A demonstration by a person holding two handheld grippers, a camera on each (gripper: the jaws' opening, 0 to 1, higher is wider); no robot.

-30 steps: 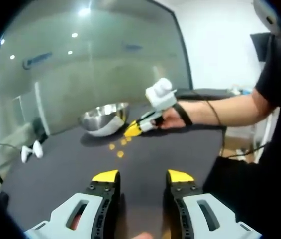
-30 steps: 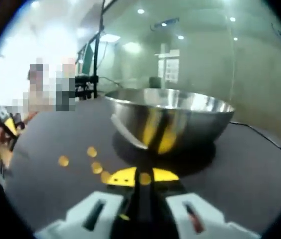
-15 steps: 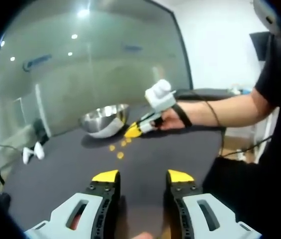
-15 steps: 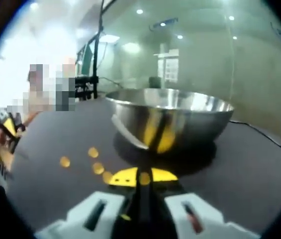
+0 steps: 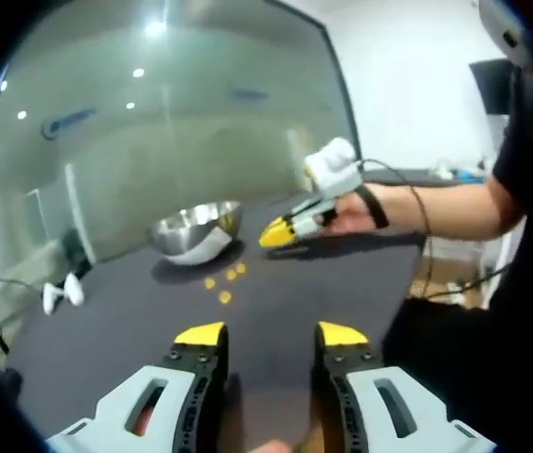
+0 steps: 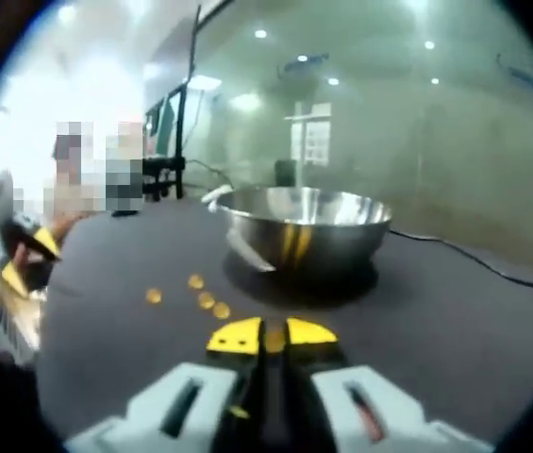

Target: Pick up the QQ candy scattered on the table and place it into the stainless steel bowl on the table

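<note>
Left gripper (image 5: 270, 334): fingers (image 5: 200, 335) spread wide apart, nothing between them, held above the dark desk (image 5: 341, 283). Bare desk surface shows in the gap.

Right gripper (image 6: 266, 335): yellow fingers (image 6: 236, 335) drawn together on a small orange QQ candy (image 6: 274, 337), which sits pinched at the tips — only a sliver of it visible. From the left gripper view this same gripper (image 5: 278, 233) comes in from the right in a person's hand (image 5: 348, 214), raised off the desk, tips pointing toward the bowl; whether it carries anything cannot be told from that side.

Stainless steel bowl (image 6: 301, 223) stands upright on the desk, ahead of the right fingers and a little apart from them. Its inside is hidden by the near wall, so contents cannot be told. Yellow reflections show on its outer wall.

Loose candies (image 6: 208, 300) — four orange discs lying flat on the desk, in a loose cluster to the left of the bowl's base, near it but not touching. In the left gripper view three of them (image 5: 222, 280) can be made out, between the bowl (image 5: 195, 230) and the left fingers.
</note>
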